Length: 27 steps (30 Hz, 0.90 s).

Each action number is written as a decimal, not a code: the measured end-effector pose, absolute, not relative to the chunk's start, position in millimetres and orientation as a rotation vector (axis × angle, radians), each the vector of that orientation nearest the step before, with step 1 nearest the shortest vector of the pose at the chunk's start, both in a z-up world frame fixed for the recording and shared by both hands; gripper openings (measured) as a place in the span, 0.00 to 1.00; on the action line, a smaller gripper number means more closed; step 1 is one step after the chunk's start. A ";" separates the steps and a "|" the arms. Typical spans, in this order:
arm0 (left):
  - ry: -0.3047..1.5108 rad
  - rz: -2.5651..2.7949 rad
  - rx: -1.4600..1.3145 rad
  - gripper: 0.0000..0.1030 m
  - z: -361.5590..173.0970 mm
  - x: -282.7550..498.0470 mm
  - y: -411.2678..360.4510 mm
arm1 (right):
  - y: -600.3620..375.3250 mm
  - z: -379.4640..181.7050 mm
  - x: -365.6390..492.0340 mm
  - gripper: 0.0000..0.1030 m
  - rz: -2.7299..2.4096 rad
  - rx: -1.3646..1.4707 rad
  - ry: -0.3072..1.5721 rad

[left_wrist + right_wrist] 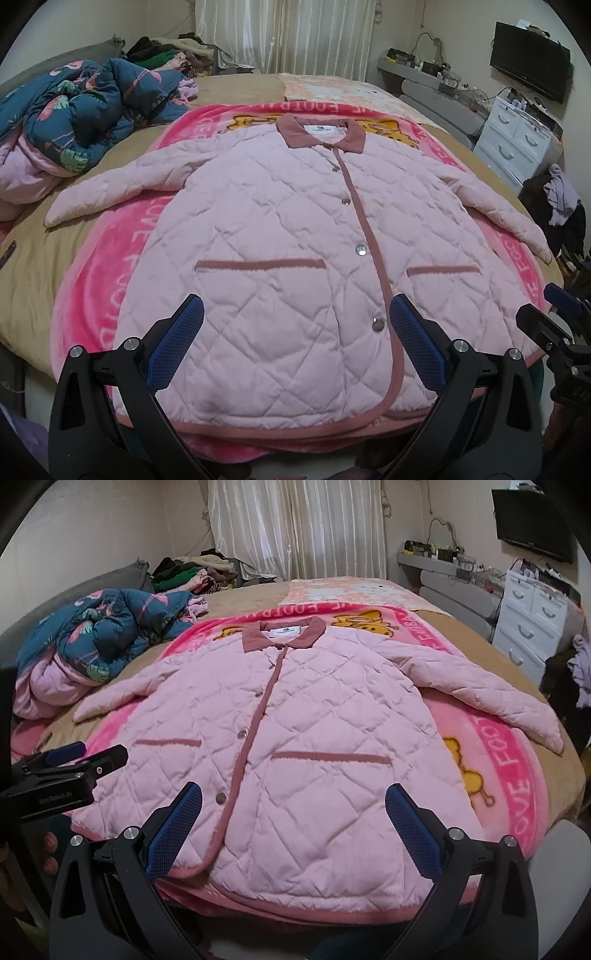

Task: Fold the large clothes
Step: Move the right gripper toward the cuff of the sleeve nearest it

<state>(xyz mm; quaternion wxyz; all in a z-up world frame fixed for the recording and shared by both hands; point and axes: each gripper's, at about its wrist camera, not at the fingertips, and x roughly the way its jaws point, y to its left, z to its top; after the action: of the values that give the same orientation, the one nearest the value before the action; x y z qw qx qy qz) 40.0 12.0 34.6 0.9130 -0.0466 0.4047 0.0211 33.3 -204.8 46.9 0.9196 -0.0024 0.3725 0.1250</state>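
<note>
A pale pink quilted jacket lies flat and buttoned, front up, on a bright pink blanket, collar at the far end and both sleeves spread out. It also shows in the right wrist view. My left gripper is open and empty, held just above the jacket's hem at the left half. My right gripper is open and empty above the hem at the right half. The right gripper shows at the right edge of the left wrist view, and the left gripper at the left edge of the right wrist view.
The blanket lies on a tan bed. A crumpled blue floral duvet is at the far left, with a pile of clothes behind it. White drawers, a shelf and a wall TV stand at the right.
</note>
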 end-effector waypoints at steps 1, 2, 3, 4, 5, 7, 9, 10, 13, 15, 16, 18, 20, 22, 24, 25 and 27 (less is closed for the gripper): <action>0.832 0.045 -0.094 0.92 36.2 42.3 11.4 | -204.9 49.8 36.3 0.96 0.257 -0.007 0.759; 0.830 0.050 -0.093 0.92 38.8 47.4 11.6 | -205.2 51.6 38.8 0.96 0.256 -0.008 0.757; 0.830 0.050 -0.094 0.92 40.6 50.9 11.5 | -206.0 53.9 42.6 0.96 0.259 -0.002 0.757; 0.830 0.047 -0.097 0.92 42.7 53.9 11.2 | -207.0 55.9 46.4 0.96 0.261 0.005 0.760; 0.825 0.043 -0.103 0.92 45.8 58.3 11.2 | -208.4 58.7 50.8 0.96 0.255 0.011 0.760; 0.819 0.041 -0.103 0.92 49.9 65.3 10.5 | -210.3 62.8 57.3 0.96 0.250 0.013 0.754; 0.820 0.040 -0.101 0.92 54.8 74.5 9.1 | -212.2 68.4 65.2 0.96 0.240 0.015 0.746; 0.818 0.038 -0.100 0.92 57.0 77.8 8.4 | -213.7 71.6 69.7 0.96 0.234 0.018 0.743; 0.808 0.038 -0.094 0.92 65.5 88.9 5.2 | -217.3 81.1 81.7 0.96 0.218 0.022 0.728; 0.807 0.034 -0.098 0.92 72.2 97.8 2.4 | -219.5 87.5 90.0 0.96 0.215 0.028 0.720; 0.804 0.032 -0.099 0.92 74.4 99.6 1.2 | -220.6 91.1 94.2 0.96 0.213 0.033 0.715; 0.803 0.026 -0.105 0.92 79.6 108.2 -1.6 | -223.0 96.5 101.5 0.96 0.209 0.037 0.708; 0.810 0.023 -0.113 0.92 83.1 117.9 -3.8 | -224.6 102.4 108.4 0.96 0.205 0.042 0.702; 0.809 0.029 -0.106 0.92 86.5 126.2 -6.3 | -225.3 109.8 115.9 0.96 0.205 0.042 0.691; 0.810 0.032 -0.097 0.92 90.2 136.7 -9.7 | -227.2 117.0 123.0 0.96 0.201 0.041 0.677; 0.808 0.033 -0.095 0.92 91.2 139.6 -10.1 | -228.0 120.2 127.1 0.96 0.198 0.041 0.672; 0.806 0.037 -0.089 0.92 94.7 151.0 -13.3 | -231.1 125.7 135.1 0.96 0.186 0.048 0.664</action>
<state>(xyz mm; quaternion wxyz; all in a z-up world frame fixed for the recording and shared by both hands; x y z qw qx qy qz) 151.0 -13.3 94.7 0.9188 -0.0431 0.3919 0.0182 135.1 -231.1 125.7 0.9408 0.0233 0.3255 0.0912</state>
